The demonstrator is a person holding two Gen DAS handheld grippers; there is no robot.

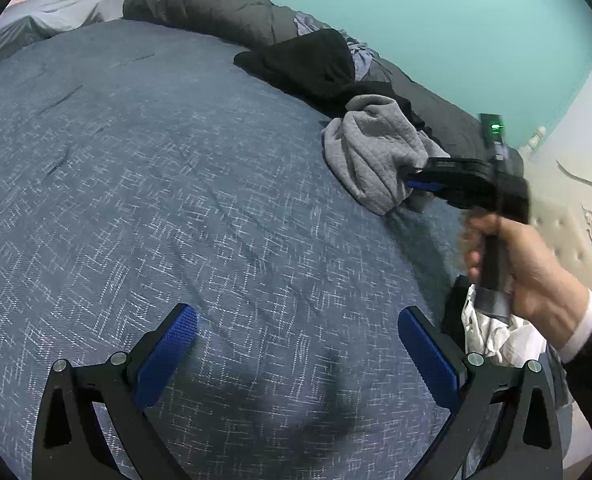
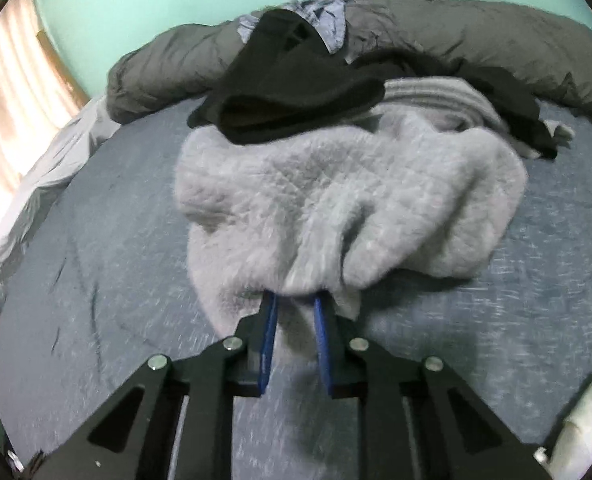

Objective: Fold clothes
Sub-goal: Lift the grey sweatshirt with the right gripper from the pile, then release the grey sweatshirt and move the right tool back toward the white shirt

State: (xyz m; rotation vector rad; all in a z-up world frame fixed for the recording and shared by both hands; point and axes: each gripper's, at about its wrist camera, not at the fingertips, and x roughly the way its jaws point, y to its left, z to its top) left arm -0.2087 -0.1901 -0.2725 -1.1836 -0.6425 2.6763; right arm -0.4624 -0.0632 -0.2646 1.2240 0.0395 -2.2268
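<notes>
A crumpled grey fleece garment [image 1: 372, 152] [image 2: 336, 192] lies on the blue bedspread [image 1: 135, 180], with a black garment [image 1: 316, 68] [image 2: 296, 88] draped over its far side. My right gripper [image 2: 293, 304] [image 1: 410, 180] is shut on the near edge of the grey garment, whose fabric bunches between the blue pads. A person's hand [image 1: 536, 272] holds that gripper's handle. My left gripper [image 1: 296, 344] hovers over bare bedspread, open, with nothing between its fingers, well short of the clothes.
A rolled dark grey duvet [image 1: 199, 4] [image 2: 476, 28] runs along the teal wall behind the clothes. A pale blue pillow [image 1: 55, 12] lies at the far left. White crumpled material [image 1: 496, 340] sits off the bed's right edge near a cream headboard [image 1: 576, 232].
</notes>
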